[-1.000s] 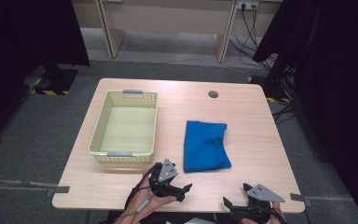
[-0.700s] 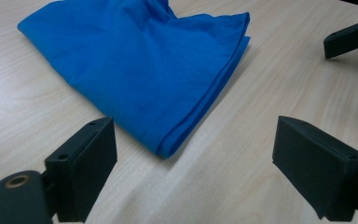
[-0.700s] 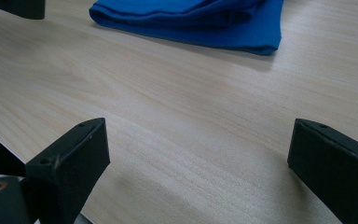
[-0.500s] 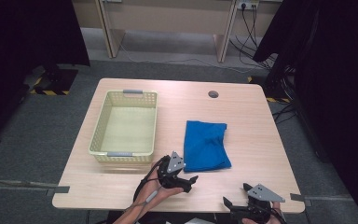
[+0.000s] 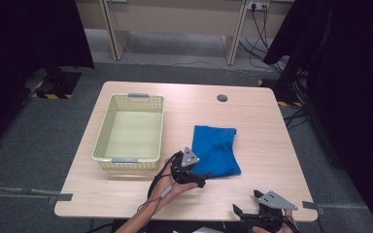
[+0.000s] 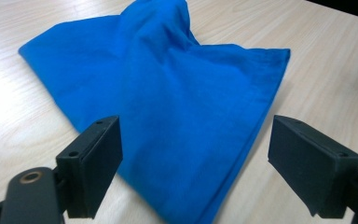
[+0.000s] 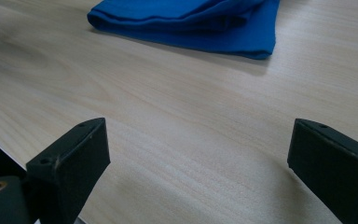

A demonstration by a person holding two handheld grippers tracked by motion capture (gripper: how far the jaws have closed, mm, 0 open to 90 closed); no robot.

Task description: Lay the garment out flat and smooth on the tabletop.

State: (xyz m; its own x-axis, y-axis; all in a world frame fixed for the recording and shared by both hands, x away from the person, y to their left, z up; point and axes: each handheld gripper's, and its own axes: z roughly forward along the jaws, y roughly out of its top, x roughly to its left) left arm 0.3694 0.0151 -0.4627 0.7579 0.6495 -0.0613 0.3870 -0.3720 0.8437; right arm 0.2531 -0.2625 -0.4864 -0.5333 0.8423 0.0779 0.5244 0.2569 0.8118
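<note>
Cloth (image 5: 216, 150), blue and folded, is laid right of the desk's (image 5: 272, 141) middle, toward its near edge. Left gripper (image 5: 201, 178) is held at its near-left corner; jaws spread, just been closing, cloth edge between them, unpinched.

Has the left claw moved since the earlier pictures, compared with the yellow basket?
Yes. The left claw went from below the yellow basket rightward to the blue cloth; its jaws, closing slightly, remain open.
</note>
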